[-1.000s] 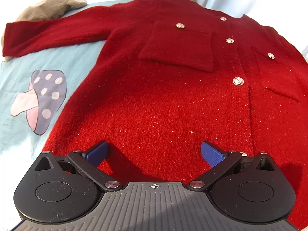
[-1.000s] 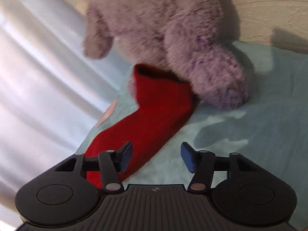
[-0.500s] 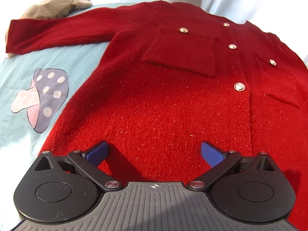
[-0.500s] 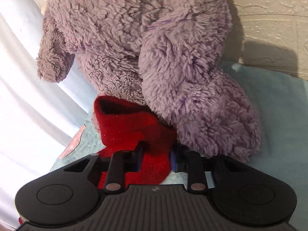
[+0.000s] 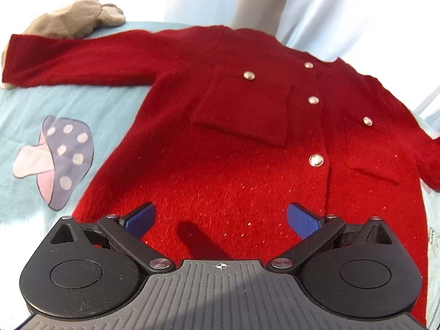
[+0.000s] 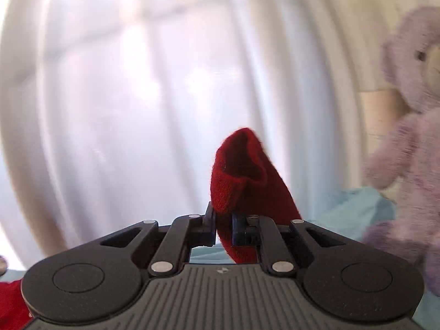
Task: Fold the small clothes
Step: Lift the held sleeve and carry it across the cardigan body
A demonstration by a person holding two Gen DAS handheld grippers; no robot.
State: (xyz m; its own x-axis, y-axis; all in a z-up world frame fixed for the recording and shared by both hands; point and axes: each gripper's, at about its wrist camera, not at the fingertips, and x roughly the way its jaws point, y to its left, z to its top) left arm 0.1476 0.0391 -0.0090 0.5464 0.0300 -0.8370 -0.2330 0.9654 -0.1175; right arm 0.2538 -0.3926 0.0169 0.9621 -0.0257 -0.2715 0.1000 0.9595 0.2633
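Note:
A small red cardigan (image 5: 233,165) with metal buttons lies spread face up on a light blue sheet (image 5: 55,104). One sleeve (image 5: 77,63) stretches flat to the left, toward a plush toy. My left gripper (image 5: 221,216) hovers open over the hem, its blue pads wide apart with nothing between them. In the right wrist view my right gripper (image 6: 223,220) is shut on a red sleeve cuff (image 6: 242,170). The cuff is lifted off the sheet and stands up above the jaws, against the curtain.
A purple plush toy (image 6: 412,137) sits at the right of the right wrist view; a plush toy (image 5: 74,19) also lies at the far left of the sheet. A mushroom print (image 5: 60,159) marks the sheet. White curtains (image 6: 137,82) hang behind.
My right gripper closed on the red cuff beside the plush toy, then lifted it and swung away toward the curtain. My left gripper rose a little and stayed open.

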